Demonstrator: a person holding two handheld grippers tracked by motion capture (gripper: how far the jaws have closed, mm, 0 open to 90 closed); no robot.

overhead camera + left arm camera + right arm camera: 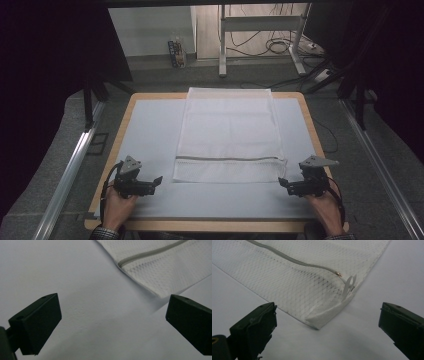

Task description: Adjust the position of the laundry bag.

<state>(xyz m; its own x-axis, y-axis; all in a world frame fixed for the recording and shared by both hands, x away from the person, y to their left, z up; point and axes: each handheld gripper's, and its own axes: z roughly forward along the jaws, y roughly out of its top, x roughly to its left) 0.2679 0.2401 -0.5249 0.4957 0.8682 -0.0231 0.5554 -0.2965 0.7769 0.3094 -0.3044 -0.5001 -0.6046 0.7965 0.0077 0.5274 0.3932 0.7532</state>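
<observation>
A white mesh bag [227, 135] lies flat on the pale mat [150, 130], running from the table's far edge toward me. A grey zipper [230, 159] crosses it near its near end. My left gripper [156, 182] rests on the mat just left of the bag's near left corner [160, 270], jaws open and empty [113, 302]. My right gripper [284, 184] sits just right of the near right corner, also open [328, 307]. That corner [322, 317] is slightly curled up and lies between the jaws, untouched. The white zipper pull [349, 283] lies beside it.
The mat covers a wooden table with a rim [125, 120] showing round it. Metal rails [70, 170] run along both sides on the grey floor. A metal desk frame [260, 30] with loose cables stands behind the table.
</observation>
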